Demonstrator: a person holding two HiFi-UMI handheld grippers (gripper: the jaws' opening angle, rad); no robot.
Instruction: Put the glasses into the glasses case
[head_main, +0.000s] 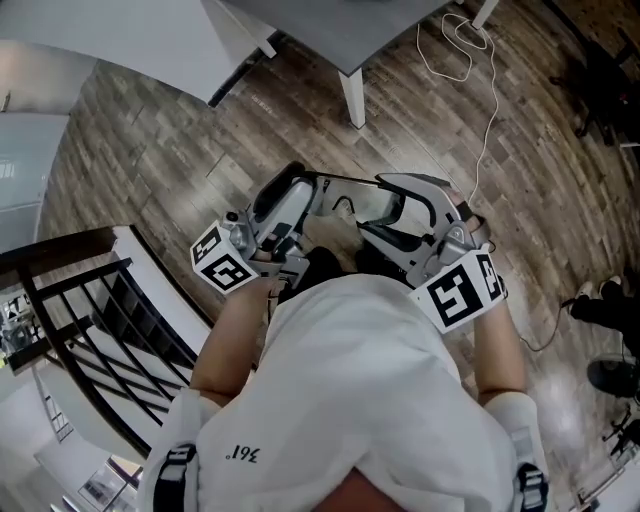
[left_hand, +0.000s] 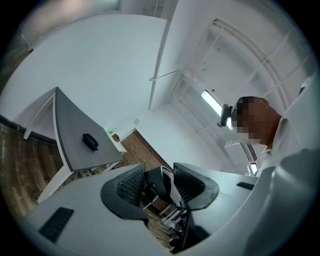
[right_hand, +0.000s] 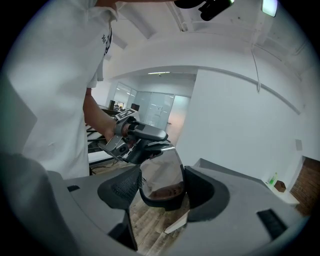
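Your left tool (left_hand: 159, 186) and right tool (right_hand: 161, 189) each clamp one end of the glasses (head_main: 372, 206) at your chest. The dark glasses case (left_hand: 90, 141) lies on the counter (left_hand: 70, 125), at ten o'clock from the left tool.

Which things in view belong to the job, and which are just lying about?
Job: glasses, left gripper and right gripper gripping them, dark case-like object on the grey table.
Lying about: white cable, black railing.

Office-type premises: wood-plank floor (head_main: 250, 110), grey desk (head_main: 340, 28) on white legs, glass partitions (right_hand: 150, 107) beyond, black stair railing (head_main: 90, 330).
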